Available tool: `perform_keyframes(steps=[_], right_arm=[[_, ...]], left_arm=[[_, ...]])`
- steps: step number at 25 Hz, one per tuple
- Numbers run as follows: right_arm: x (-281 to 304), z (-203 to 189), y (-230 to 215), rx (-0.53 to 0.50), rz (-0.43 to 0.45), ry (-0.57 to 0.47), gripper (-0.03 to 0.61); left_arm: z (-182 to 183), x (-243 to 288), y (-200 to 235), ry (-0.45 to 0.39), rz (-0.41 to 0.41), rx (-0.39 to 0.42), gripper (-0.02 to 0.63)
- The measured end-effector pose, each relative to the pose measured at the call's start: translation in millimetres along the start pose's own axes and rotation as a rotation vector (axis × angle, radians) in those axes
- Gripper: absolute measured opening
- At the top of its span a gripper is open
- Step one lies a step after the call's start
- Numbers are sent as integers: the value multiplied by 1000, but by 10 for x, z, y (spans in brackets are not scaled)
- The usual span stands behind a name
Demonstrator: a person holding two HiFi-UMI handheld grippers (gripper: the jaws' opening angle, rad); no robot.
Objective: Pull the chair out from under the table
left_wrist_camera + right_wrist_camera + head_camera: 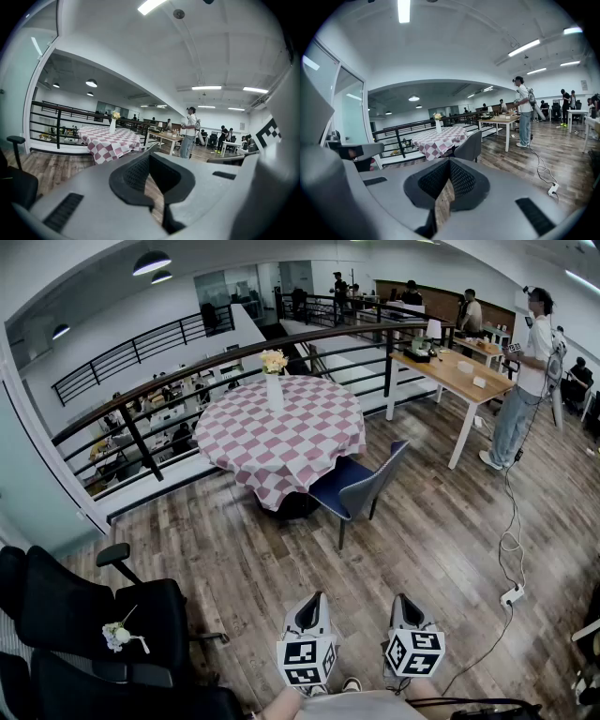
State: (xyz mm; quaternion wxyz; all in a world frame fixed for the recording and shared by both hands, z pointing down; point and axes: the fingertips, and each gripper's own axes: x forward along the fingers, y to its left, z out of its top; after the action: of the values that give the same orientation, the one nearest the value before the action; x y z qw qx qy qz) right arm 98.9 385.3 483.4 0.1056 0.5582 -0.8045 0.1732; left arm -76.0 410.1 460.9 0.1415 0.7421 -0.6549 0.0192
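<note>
Chair position: the chair (356,486) stood at the round table's (309,442) near right edge, with its seat front tucked under the cloth.
Chair vs grippers: it was well ahead of both, across open plank floor (441,540), and touched by neither.
Left gripper (314,598): clenched, tips met, nothing between the jaws.
Right gripper (403,600): clenched likewise and empty; in its own view the chair (469,145) sat just above the closed tips (449,161).
Hidden: the seat front and the table base were under the cloth; the hands on the grippers were cut off at the head view's bottom edge.
Materials: the chair had a curved grey back, a dark blue seat and thin dark legs; the cloth was pink-and-white check; the jaw pads were black mesh in grey shells.
Tabletop: a white vase of flowers (274,381) stood upright at the far side.
</note>
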Motion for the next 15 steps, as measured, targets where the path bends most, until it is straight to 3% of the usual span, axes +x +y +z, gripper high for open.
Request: perform_keyframes(steps=[15], right_arm=[[130, 27, 154, 49, -50, -15, 17]], left_arm=[[33, 100, 341, 20, -17, 11, 2]])
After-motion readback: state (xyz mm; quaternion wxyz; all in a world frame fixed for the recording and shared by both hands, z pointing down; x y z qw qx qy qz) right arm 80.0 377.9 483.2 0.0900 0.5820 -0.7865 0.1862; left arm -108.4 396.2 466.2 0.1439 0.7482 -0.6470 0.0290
